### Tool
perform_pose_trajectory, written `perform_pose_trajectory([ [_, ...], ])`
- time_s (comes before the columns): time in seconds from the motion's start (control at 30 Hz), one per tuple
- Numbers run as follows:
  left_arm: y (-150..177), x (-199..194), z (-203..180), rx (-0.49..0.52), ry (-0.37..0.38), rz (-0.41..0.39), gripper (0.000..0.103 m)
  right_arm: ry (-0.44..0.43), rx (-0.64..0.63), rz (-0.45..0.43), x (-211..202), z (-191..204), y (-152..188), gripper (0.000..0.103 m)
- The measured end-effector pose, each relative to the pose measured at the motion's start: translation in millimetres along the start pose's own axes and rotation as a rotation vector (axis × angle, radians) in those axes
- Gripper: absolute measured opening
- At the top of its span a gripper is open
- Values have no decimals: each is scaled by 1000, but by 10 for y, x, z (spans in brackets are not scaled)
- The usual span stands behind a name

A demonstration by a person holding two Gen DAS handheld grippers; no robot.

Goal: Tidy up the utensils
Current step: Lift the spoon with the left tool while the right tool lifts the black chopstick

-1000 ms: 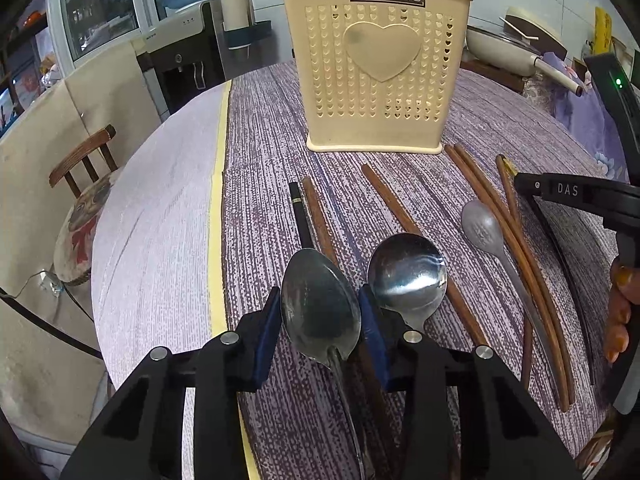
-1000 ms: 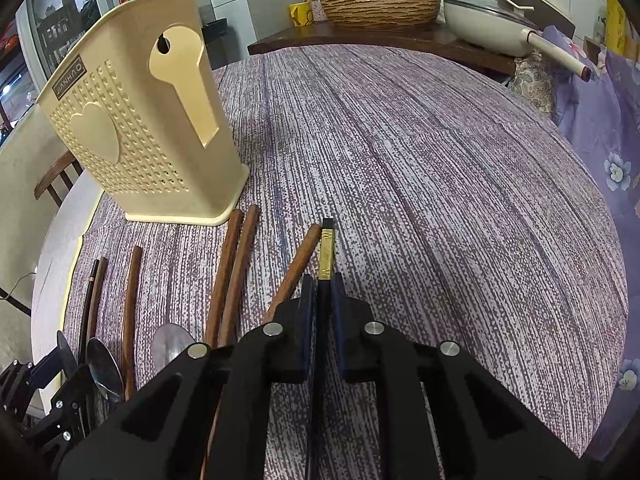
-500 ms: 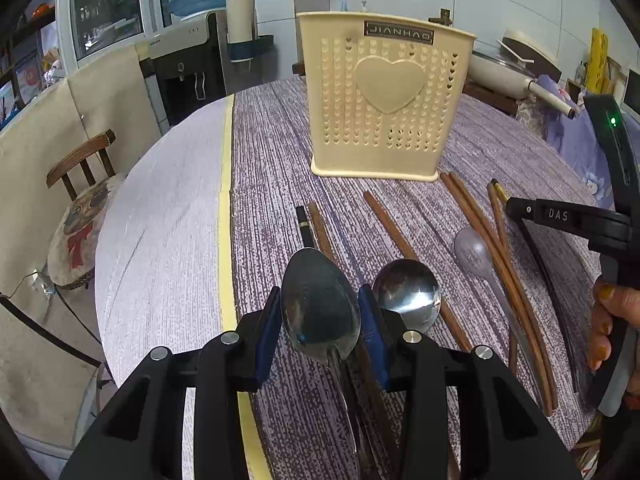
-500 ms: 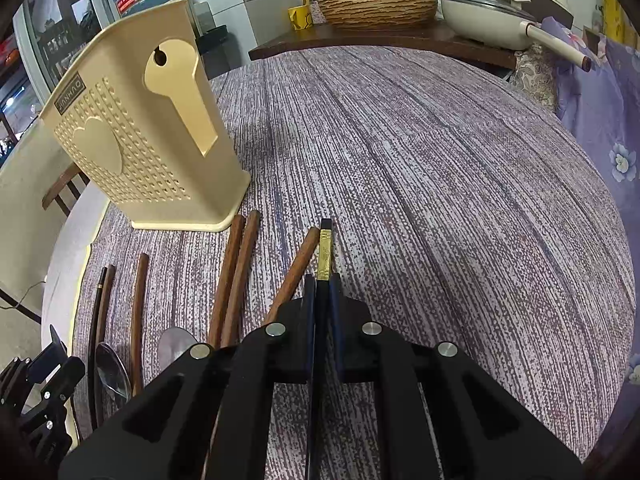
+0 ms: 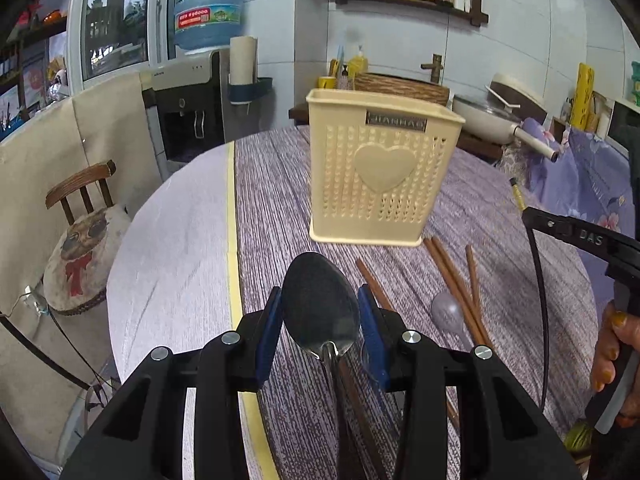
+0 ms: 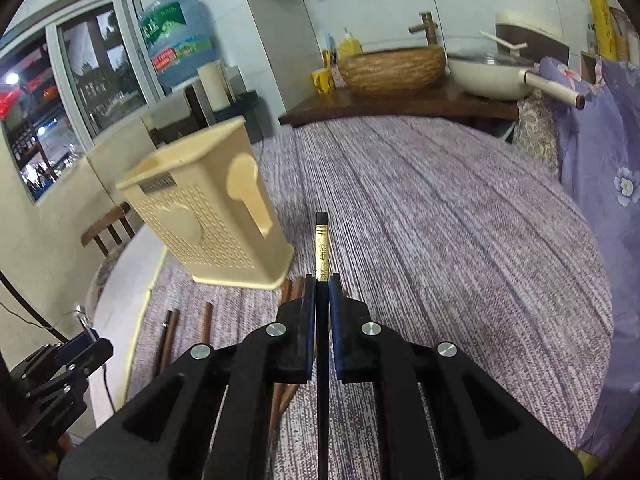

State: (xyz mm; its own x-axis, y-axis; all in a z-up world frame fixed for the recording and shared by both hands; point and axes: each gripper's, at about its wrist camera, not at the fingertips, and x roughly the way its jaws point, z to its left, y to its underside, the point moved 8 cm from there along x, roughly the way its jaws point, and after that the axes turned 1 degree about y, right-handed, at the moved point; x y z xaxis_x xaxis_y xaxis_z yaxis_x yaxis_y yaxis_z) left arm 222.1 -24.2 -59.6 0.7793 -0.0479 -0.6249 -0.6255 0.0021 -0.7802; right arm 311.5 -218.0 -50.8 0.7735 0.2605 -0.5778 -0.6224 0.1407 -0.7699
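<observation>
My left gripper (image 5: pixel 319 314) is shut on a steel spoon (image 5: pixel 320 308), held above the table in front of the cream perforated utensil holder (image 5: pixel 380 176). My right gripper (image 6: pixel 321 282) is shut on a black chopstick with a gold band (image 6: pixel 321 252), lifted off the table to the right of the holder (image 6: pixel 208 216). It also shows at the right of the left wrist view (image 5: pixel 536 260). Brown chopsticks (image 5: pixel 456 284) and a second spoon (image 5: pixel 446 308) lie on the purple cloth below the holder.
The round table (image 6: pixel 460 240) has a purple striped cloth and a white part with a yellow stripe (image 5: pixel 232 240). A wooden chair (image 5: pixel 80 200) stands left. A side shelf with woven basket (image 6: pixel 392 66) and pan (image 6: pixel 492 76) is behind.
Both grippers have risen off the table, the left lifting the spoon and the right lifting the black chopstick. The views now tilt up toward the room.
</observation>
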Motion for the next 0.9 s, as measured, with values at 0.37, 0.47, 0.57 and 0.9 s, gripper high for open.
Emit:
perform_pose_trajectory([
  [0.37, -173, -160, 4, 9, 6, -73, 37, -54, -43, -97, -467, 156, -186, 8],
  [0.47, -188, -177, 20, 6, 16, -74, 37, -62, -61, -100, -535, 192, -199, 8],
  [0.57, -196, -179, 42, -5, 31, -70, 37, -76, -71, -110, -616, 222, -212, 8],
  [0.9, -261, -236, 105, -26, 71, -70, 37, -112, -82, -129, -789, 297, -330, 8],
])
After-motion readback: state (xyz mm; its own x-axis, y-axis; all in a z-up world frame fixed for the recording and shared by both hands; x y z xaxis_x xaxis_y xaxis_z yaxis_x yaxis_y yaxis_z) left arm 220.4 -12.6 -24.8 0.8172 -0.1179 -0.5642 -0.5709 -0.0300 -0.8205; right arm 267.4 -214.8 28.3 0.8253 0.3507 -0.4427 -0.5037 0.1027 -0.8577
